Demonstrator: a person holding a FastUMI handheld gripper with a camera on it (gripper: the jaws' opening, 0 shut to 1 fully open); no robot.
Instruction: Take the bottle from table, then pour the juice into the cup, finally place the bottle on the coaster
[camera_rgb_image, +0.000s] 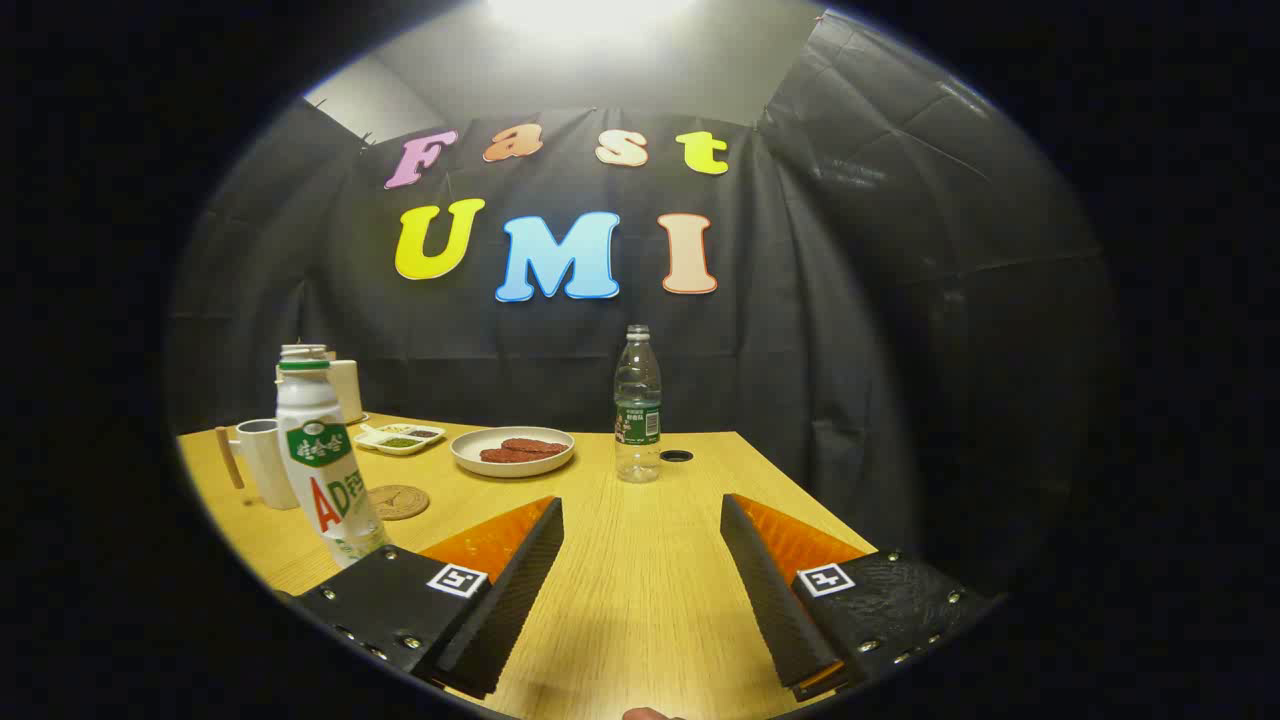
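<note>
The desk (640, 560) is carrying everything in play, and the gripper (640, 590) is hovering low over its bare middle with the fingers (500, 590) standing wide apart, gripping nothing. The white bottle (322, 470), the likely juice one, is standing upright just outside the left finger rather than between the two, so a straight push forward risks that finger clipping its side and tipping it; it looks tall and narrow, which would make it easy to topple. The clear bottle (637, 405) is sitting straight ahead beyond the fingers, inviting a wrong pick if the gripper is simply driven forward. The plate (512, 451) with dark food is lying to its left, and a small tray (400, 438) further back, both within reach of a stray splash during pouring. The cup (264, 462) is standing right behind the white bottle, close enough that a careless sideways swing could knock it. The coaster (398, 501) is lying just beside the bottle's base, a small target for setting down.
</note>
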